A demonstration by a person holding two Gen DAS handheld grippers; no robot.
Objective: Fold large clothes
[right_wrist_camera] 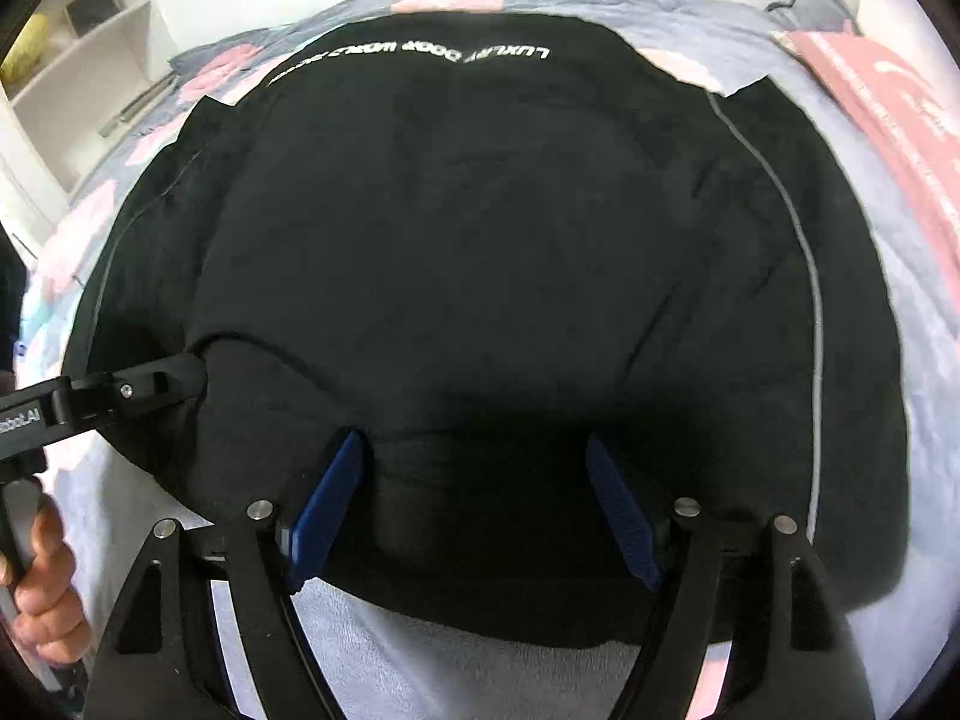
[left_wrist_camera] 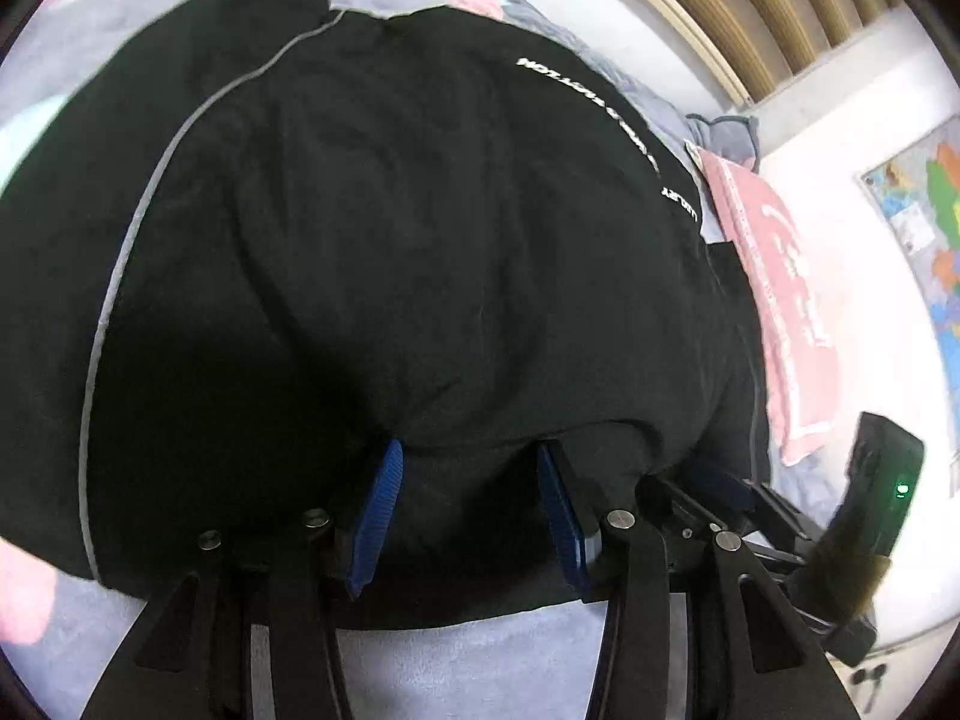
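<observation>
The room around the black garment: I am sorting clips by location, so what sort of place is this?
Most likely a bedroom: the black garment lies on a floral-patterned grey bed cover, with a pink pillow beside it and white wall shelves behind.

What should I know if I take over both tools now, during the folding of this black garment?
Left tool: black garment between its pads; grip not certain.
Right tool: the same, pads wider apart.
The black garment lies spread on the bed cover, near edge raised at both tools.
Done: near edge seems picked up.
To do: lay it over, flatten, finish the folds.
</observation>
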